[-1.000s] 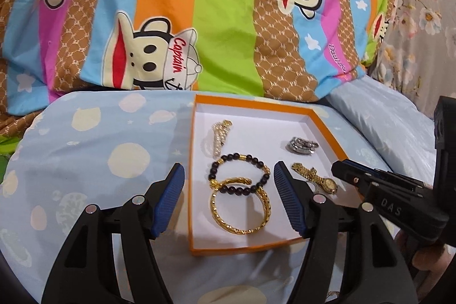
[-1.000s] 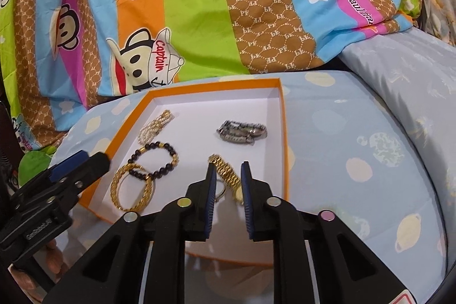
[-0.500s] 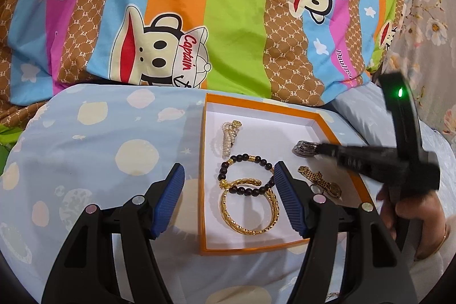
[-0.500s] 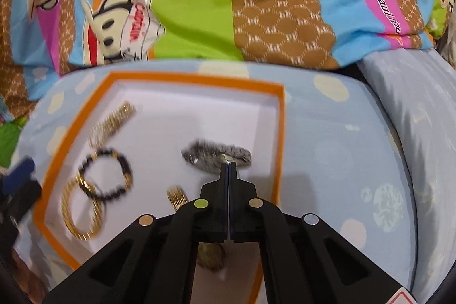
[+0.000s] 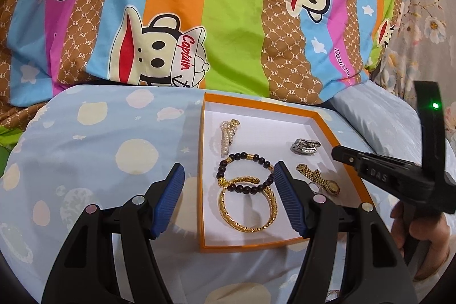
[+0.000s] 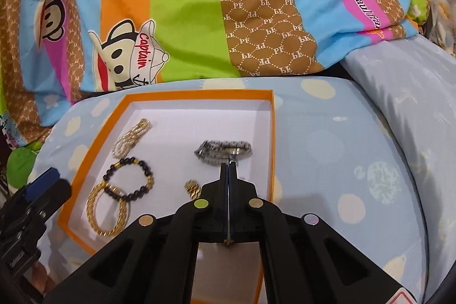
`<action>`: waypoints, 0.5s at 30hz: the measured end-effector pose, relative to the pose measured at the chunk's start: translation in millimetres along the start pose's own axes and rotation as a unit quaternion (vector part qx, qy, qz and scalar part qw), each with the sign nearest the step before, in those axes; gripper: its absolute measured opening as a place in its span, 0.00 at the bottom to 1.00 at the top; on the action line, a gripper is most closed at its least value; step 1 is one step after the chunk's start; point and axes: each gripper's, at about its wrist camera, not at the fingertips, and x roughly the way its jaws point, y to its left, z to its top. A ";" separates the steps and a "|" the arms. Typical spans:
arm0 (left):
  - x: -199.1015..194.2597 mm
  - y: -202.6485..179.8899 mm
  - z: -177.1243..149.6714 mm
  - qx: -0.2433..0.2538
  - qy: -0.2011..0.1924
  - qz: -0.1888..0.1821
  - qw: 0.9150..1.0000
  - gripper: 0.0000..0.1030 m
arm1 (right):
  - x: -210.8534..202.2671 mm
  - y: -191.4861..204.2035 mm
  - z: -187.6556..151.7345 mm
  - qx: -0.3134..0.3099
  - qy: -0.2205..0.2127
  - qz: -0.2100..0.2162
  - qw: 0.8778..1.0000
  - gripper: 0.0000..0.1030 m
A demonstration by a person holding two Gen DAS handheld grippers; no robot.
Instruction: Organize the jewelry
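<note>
Between the two spread blue pads of the left hand-held gripper [image 5: 228,198], which hangs open with nothing held, lies the near half of an orange-rimmed box [image 5: 325,120] with a white floor, set on a pale blue bed cover [image 5: 99,150] printed with cream dots. Just ahead of those pads a dark bead bracelet [image 5: 245,171] overlaps a gold rope bangle [image 5: 246,204], and beyond them, further from the gripper, a small bundle of pearls [image 5: 228,137] lies near the box's far left side. To the right of the left gripper's right pad a gold watch [image 5: 319,180] rests on the box floor, and past it, toward the far right corner, lies a silver watch [image 5: 305,146]. The right hand-held gripper [image 6: 228,165] is fully closed, pad against pad, its tips right at the near edge of the silver watch [image 6: 223,151]; whether it pinches any part of the watch cannot be told, since a small bright bit shows at the tips and the watch is blurred. A person's hand [image 5: 419,235] holds that gripper's handle at the right edge of the left wrist view. Behind the box a striped cartoon-monkey quilt [image 5: 228,19] is heaped up.
</note>
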 end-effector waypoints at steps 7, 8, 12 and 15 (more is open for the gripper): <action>-26.7 -6.4 -14.6 0.010 0.014 -0.007 1.000 0.62 | -58.2 3.7 -44.3 0.007 -0.013 -0.002 1.000 0.00; -31.6 -7.1 -18.3 0.014 0.016 -0.006 1.000 0.64 | -64.8 4.1 -51.2 0.008 -0.014 -0.002 1.000 0.01; -52.9 -10.2 -40.3 0.032 0.031 0.002 0.999 0.66 | -85.5 11.0 -85.9 0.007 -0.002 -0.004 1.000 0.04; -61.7 -8.9 -54.9 0.033 0.048 0.002 0.998 0.66 | -90.2 16.8 -109.5 0.008 0.012 0.001 1.000 0.05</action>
